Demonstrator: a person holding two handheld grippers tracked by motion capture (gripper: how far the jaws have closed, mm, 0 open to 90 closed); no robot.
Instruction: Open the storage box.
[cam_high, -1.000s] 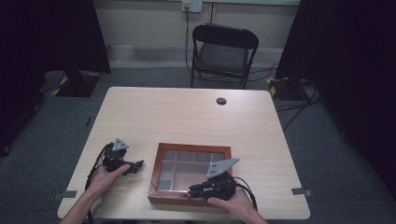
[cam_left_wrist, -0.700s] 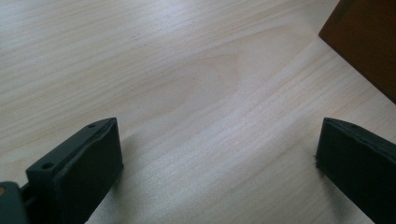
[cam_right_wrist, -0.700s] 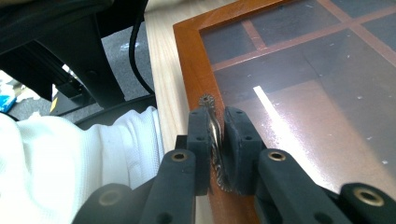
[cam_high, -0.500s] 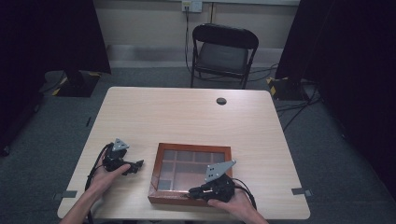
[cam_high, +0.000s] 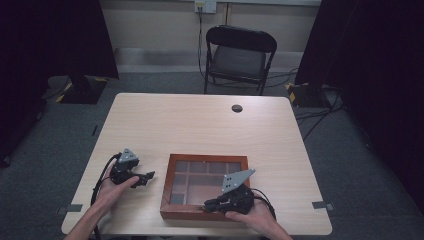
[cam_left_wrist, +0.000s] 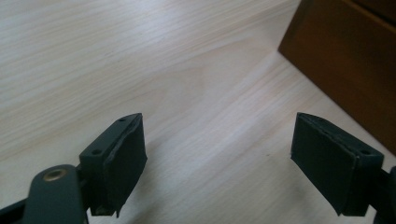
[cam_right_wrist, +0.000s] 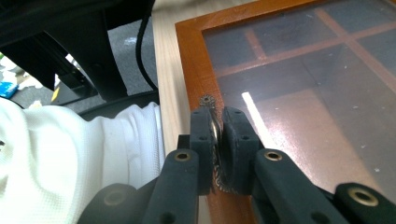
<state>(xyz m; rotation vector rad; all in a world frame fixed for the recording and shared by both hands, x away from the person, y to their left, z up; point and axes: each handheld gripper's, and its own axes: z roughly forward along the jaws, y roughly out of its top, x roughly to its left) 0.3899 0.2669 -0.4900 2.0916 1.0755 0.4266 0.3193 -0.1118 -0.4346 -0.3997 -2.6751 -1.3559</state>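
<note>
A wooden box (cam_high: 204, 186) with a glass lid lies flat on the table (cam_high: 200, 125), near the front edge and right of the middle; its long axis runs left to right across the table, and the lid's grid of compartments faces up. The right gripper (cam_high: 212, 205) sits at the box's front rim, pointing toward the person's left along that rim. In the right gripper view its jaws are clenched on a small metal latch (cam_right_wrist: 211, 122) — a thin piece with a toothed, round top — standing upright on the wooden frame (cam_right_wrist: 192, 60) at the front edge of the glass. The right hand (cam_high: 252, 215) grips the tool from behind, and a white sleeve (cam_right_wrist: 70, 154) shows just left of the jaws. The left gripper (cam_high: 148, 178) lies on the table left of the box, near it but apart, pointing right toward the box's left side. Its jaws have just been closing, yet they stand apart with nothing between them — only bare tabletop (cam_left_wrist: 187, 93) shows in the gap, with the box's brown wall (cam_left_wrist: 345, 60) ahead to the right. The left hand (cam_high: 112, 189) holds it low.
</note>
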